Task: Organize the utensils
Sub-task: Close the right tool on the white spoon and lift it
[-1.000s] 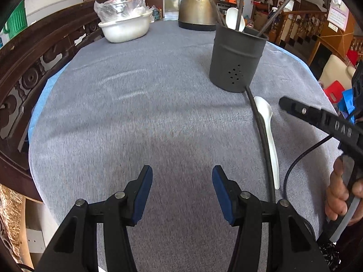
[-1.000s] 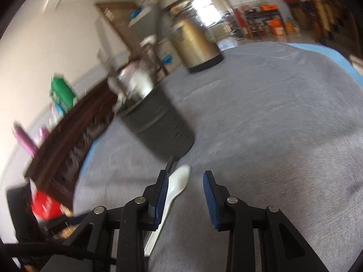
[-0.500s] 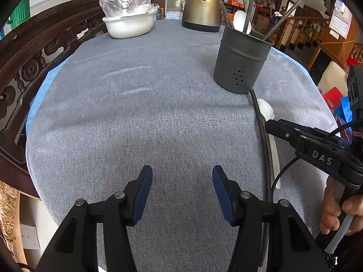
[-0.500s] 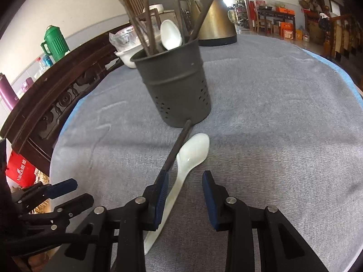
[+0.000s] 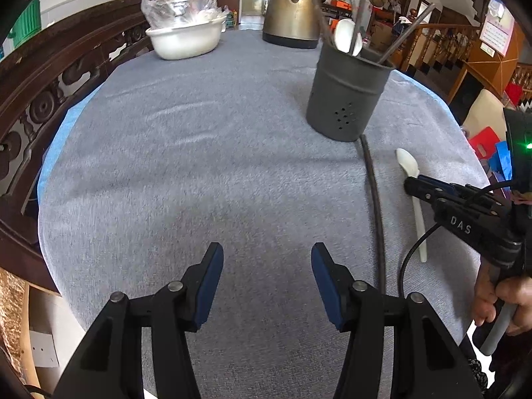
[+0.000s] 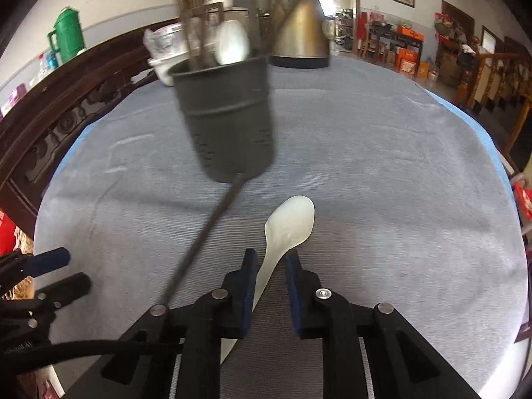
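Note:
A white spoon [image 6: 292, 222] lies on the grey tablecloth [image 6: 382, 183], its bowl toward the dark metal utensil holder [image 6: 229, 123]. My right gripper [image 6: 271, 262] straddles the spoon's handle, and its jaws are closing, with a slim gap still showing at the right pad. A long dark chopstick [image 6: 206, 232] lies left of the spoon, its tip at the holder's base. The holder [image 5: 345, 96] has chopsticks and another white spoon in it. My left gripper [image 5: 267, 259] hangs open over bare cloth with nothing between its fingers. The left wrist view shows the spoon [image 5: 407, 163] and the right gripper [image 5: 412, 183] at right.
A brass-coloured kettle [image 5: 291, 10] and a white bowl [image 5: 184, 38] covered with plastic stand at the far side of the table. A carved dark wooden rail [image 5: 50, 99] runs along the left edge. A black cable [image 5: 409, 259] loops near the chopstick.
My right gripper has swung over the spoon, so the handle now lies between its pads, and its jaws have narrowed. The left gripper has stayed where it was.

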A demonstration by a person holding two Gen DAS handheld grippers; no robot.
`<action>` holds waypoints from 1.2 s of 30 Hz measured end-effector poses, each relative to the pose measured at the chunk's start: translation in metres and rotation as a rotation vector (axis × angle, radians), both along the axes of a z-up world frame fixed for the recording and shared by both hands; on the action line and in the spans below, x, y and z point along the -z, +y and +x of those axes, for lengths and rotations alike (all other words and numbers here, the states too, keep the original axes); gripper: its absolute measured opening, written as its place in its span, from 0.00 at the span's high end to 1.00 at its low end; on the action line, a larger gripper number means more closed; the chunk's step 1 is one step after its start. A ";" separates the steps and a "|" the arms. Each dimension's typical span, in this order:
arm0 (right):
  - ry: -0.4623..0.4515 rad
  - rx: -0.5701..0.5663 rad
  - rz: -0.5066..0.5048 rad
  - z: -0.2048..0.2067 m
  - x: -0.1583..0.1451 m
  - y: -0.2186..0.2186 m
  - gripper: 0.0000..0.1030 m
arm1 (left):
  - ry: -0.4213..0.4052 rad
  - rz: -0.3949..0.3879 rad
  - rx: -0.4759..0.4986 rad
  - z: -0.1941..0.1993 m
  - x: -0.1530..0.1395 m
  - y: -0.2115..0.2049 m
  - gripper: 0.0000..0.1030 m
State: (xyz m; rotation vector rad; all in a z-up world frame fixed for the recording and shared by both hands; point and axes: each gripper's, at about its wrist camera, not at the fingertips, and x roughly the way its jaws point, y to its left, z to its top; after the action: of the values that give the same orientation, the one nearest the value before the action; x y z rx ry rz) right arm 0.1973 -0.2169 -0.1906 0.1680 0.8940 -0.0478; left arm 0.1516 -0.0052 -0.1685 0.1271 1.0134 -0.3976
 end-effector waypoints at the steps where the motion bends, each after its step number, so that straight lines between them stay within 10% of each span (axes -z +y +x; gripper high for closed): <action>1: 0.002 0.016 0.009 -0.003 0.000 -0.010 0.81 | -0.002 -0.001 0.010 0.001 -0.002 -0.004 0.46; 15: -0.192 0.073 0.428 -0.042 -0.022 -0.091 0.80 | -0.038 -0.064 0.087 -0.003 -0.035 -0.042 0.46; 22: -0.343 0.159 0.382 -0.065 -0.065 -0.114 0.80 | -0.088 -0.049 0.067 -0.001 -0.046 -0.038 0.40; 32: -0.474 0.420 0.246 -0.094 -0.099 -0.168 0.80 | -0.034 -0.282 0.103 -0.014 -0.072 -0.028 0.39; 36: -0.455 0.552 0.189 -0.102 -0.104 -0.201 0.80 | -0.097 -0.265 0.122 -0.022 -0.082 -0.034 0.32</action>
State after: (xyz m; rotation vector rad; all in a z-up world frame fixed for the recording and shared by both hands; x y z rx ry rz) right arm 0.0950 -0.4181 -0.0866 0.5759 0.3761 -0.4230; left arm 0.1294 -0.0389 -0.0860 -0.0309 0.8518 -0.6279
